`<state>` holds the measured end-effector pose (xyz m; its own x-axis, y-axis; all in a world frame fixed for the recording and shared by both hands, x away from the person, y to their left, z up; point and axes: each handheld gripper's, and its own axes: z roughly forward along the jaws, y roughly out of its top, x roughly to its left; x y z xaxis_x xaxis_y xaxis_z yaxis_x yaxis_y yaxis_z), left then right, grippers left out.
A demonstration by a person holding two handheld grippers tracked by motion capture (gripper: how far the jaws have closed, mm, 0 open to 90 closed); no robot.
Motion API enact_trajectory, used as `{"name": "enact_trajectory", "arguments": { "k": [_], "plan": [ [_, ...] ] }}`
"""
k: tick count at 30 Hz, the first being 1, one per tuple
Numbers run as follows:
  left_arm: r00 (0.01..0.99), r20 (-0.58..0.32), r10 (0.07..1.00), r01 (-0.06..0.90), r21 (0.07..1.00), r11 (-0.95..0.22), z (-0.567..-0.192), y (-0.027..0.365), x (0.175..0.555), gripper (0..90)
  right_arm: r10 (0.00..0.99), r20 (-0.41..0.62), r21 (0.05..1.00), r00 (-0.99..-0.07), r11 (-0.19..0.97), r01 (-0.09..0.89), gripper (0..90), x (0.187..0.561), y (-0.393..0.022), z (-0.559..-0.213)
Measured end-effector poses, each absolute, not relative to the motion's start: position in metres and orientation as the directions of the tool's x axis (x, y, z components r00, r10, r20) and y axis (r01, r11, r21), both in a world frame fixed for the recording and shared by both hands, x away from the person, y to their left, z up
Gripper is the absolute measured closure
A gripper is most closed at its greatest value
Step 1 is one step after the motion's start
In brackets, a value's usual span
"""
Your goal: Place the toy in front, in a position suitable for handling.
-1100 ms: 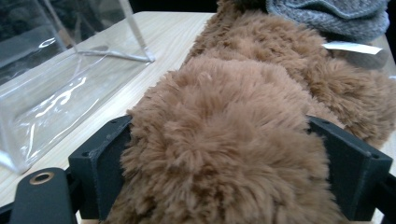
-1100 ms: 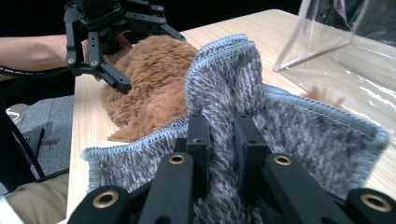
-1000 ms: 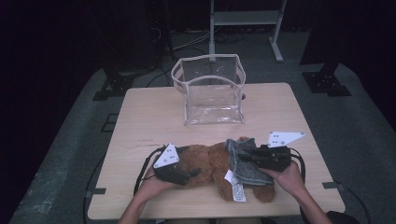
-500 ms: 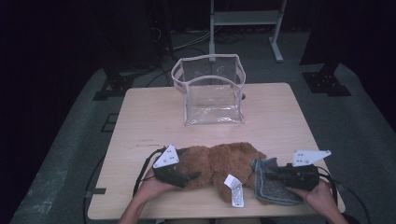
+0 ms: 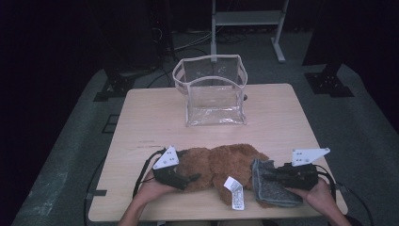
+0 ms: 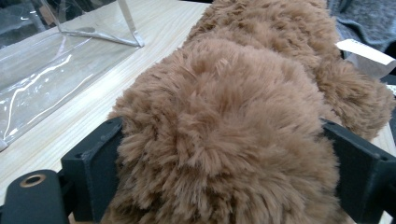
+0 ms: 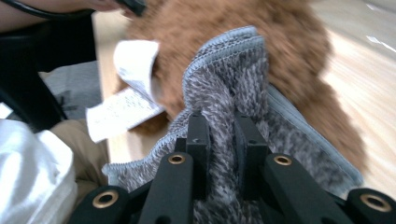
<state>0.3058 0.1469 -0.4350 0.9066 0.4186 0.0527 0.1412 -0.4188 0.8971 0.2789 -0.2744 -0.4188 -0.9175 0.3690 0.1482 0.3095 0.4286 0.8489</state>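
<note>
Pinching the grey cloth [image 5: 275,186], the right gripper [image 5: 275,177] has drawn it off the plush [image 5: 221,165] toward the plush's right end. At the left end, the left gripper [image 5: 190,179] straddles the plush, jaws just widening. Beyond stands the clear bag [image 5: 211,92], probably the plush's destination.

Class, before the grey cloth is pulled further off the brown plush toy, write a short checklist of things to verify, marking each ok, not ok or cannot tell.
1. Right gripper pinches the grey cloth: ok.
2. Left gripper steadies the brown plush toy: jaws wide around it, just been opening; firm grip cannot tell.
3. Cloth fully free of the toy: not ok, still overlapping.
4. White tag clear of the cloth: ok.
5. Clear bag upright and open-topped: ok.
</note>
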Motion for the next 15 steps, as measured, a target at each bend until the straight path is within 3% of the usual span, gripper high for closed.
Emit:
{"name": "enact_trajectory", "arguments": {
  "k": [4,10,15],
  "plan": [
    [0.9,0.071,0.431,0.128,0.901,-0.415,-0.434,0.148,0.309,8.9,0.36,0.12,0.829,-0.925,0.477,0.293,78.2,0.29,-0.254,-0.427],
    [0.875,0.073,0.479,0.151,0.897,-0.414,-0.43,0.159,0.324,9.4,0.402,0.101,0.84,-0.91,0.456,0.295,77.9,0.323,-0.24,-0.426],
    [0.881,0.052,0.47,0.16,0.902,-0.4,-0.435,0.163,0.324,9.4,0.375,0.13,0.84,-0.918,0.45,0.303,77.9,0.327,-0.246,-0.43]
  ]
}}
